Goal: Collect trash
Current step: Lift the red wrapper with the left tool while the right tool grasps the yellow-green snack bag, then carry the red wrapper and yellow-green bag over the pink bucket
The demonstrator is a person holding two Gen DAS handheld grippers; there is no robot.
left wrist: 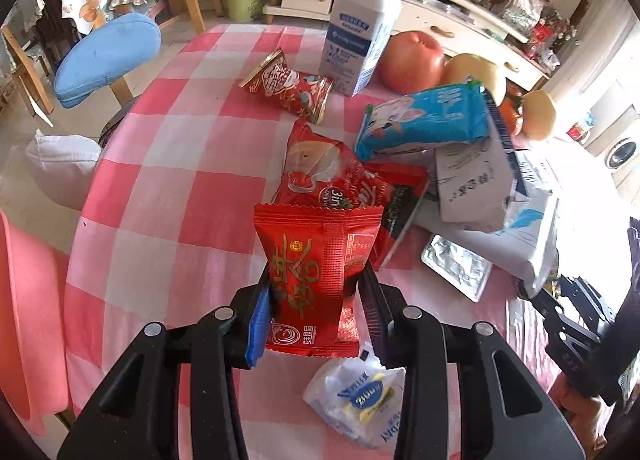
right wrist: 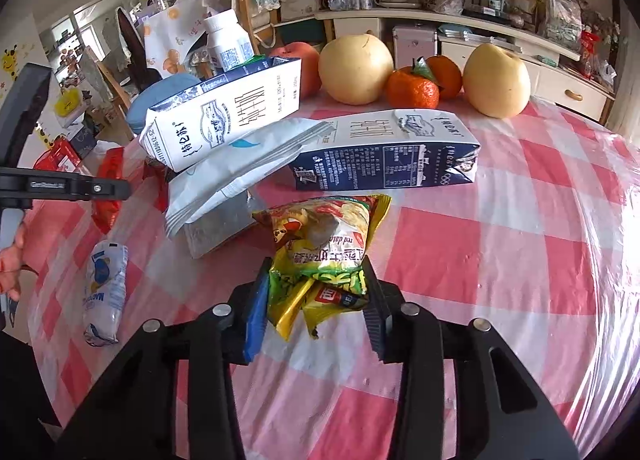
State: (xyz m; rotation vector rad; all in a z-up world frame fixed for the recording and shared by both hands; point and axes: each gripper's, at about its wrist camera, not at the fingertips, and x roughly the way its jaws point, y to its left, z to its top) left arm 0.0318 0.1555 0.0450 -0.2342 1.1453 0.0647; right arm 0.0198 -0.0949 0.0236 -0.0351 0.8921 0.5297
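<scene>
Between the jaws of the left gripper stands a red snack packet, upright and pinched at its lower half by both pads, its base clear of the checked bench. Beyond the jaws lie a larger red wrapper and, farther off, a red paper cup on its side; to their right a blue wrapper rests on a white carton. Just below the right-hand jaw lies a clear plastic bag with a blue label.

Between the jaws of the right gripper, closed on its crumpled lower end, sits a yellow-green snack packet, its upper part resting on the bench. Beyond these jaws lies a dark blue milk carton on its side; up and to the left a second carton leans on a white pouch. Left of the jaws lies a small white-and-blue sachet. Pears and oranges stand at the far edge.
</scene>
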